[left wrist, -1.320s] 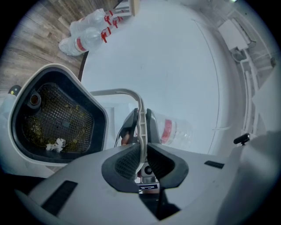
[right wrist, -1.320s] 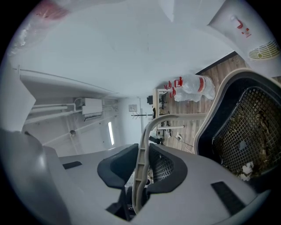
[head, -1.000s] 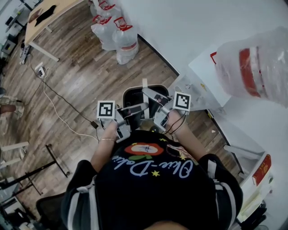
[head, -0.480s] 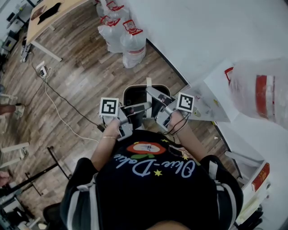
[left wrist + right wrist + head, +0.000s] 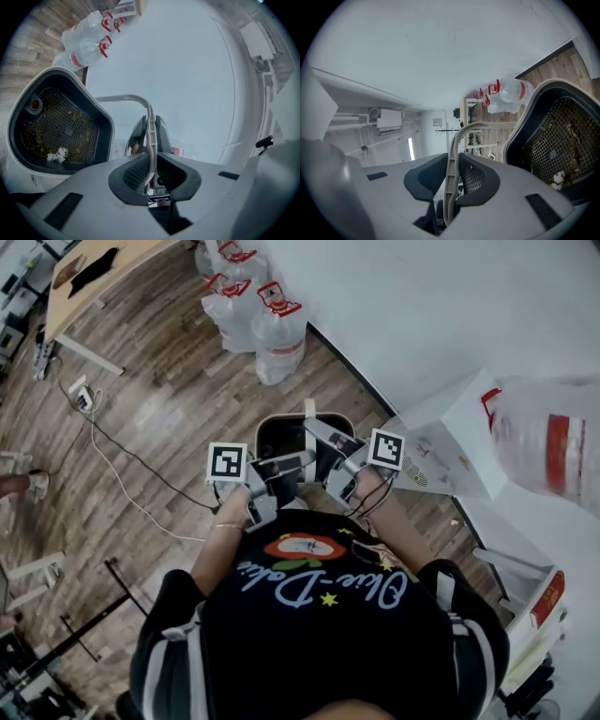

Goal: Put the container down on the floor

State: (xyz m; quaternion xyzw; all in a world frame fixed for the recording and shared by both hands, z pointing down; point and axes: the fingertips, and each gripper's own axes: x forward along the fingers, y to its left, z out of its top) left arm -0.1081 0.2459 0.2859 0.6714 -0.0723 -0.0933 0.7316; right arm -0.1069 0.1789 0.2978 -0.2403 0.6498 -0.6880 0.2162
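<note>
Wood floor point(image 5: 159, 399), container handle point(image 5: 149, 124) clamped between both jaws

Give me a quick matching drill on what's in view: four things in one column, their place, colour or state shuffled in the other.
1 handle
2 mesh insert
3 water jugs
4 table

A on the floor by the wall
B black
C clamped in the left claw and the right claw
D tan top, upper left of head view

Pairs: 1-C, 2-B, 3-A, 4-D
</note>
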